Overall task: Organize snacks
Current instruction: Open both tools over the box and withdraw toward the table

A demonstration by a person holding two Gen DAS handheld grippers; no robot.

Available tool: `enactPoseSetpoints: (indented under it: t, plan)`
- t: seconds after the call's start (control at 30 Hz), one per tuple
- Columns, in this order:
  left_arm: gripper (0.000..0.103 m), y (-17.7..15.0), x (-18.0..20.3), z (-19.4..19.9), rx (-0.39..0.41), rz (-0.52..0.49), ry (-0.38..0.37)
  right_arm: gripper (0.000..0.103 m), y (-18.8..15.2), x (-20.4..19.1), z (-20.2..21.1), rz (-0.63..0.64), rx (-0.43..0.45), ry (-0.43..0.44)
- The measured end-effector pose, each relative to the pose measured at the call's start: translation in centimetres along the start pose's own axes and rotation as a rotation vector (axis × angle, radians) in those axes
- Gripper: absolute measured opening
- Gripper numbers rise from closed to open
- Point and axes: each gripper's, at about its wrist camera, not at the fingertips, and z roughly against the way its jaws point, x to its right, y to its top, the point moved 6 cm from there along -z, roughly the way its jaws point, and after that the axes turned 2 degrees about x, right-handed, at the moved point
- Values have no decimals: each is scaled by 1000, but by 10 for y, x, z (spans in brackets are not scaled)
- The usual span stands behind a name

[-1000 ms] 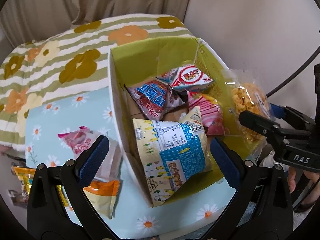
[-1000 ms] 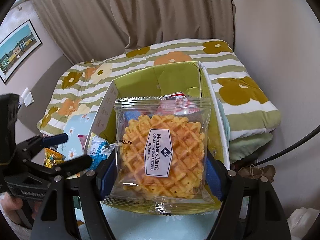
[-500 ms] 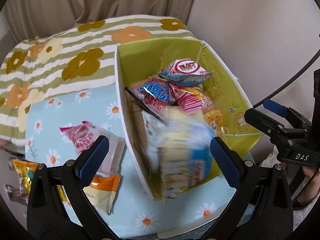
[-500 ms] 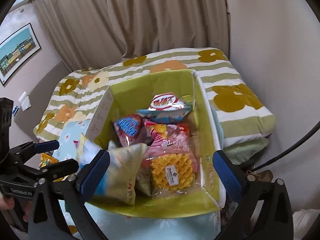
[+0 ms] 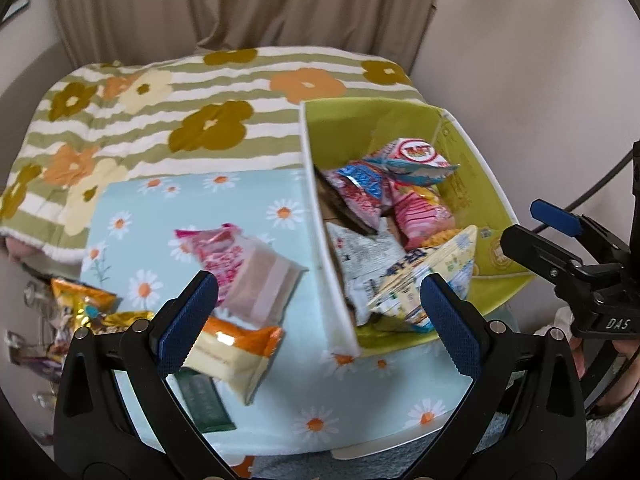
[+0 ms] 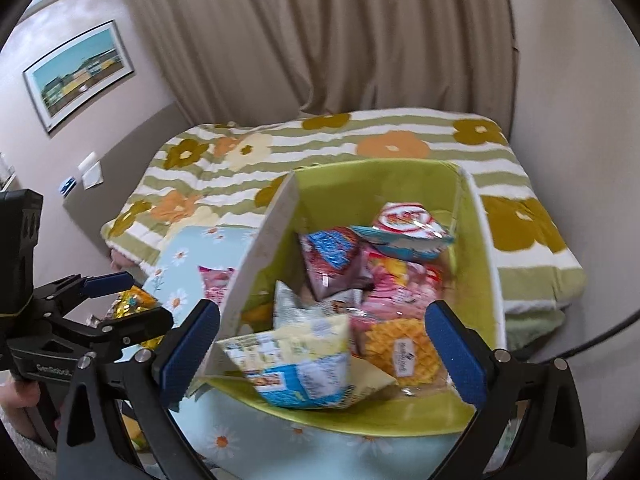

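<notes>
both grippers' fingers wide, nothing held: left gripper (image 5: 318, 306), right gripper (image 6: 322, 338) (waffle pack (image 6: 402, 350) lies in box (image 6: 486, 240))

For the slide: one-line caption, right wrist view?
Open right tongs above green box holding waffle pack and other snacks.

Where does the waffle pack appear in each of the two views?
Left wrist view: waffle pack is mostly hidden, only an orange sliver right of centre in the green box.
Right wrist view: waffle pack, lower centre-right, near the box's front wall.
Shared landmark: the red-and-white snack bag.
</notes>
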Motion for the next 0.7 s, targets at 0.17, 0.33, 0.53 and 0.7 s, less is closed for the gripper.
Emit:
enactPoseSetpoints:
  t: [0.17,0.33,0.53,0.7]
  plan:
    - [101,-6,-29,13,16,25,32,102,2,-28,-6,51,-6,35]
    - [101,-14,-62,21,19,40,56,102,5,-55,-14,75,-5,54]
    - [101,-19,-121,25,0,68,55,102,10,-107,-30,111,27,52]
    - [101,-26,-172,27,-26,75,59,102,4,-161,-58,169,-13,120]
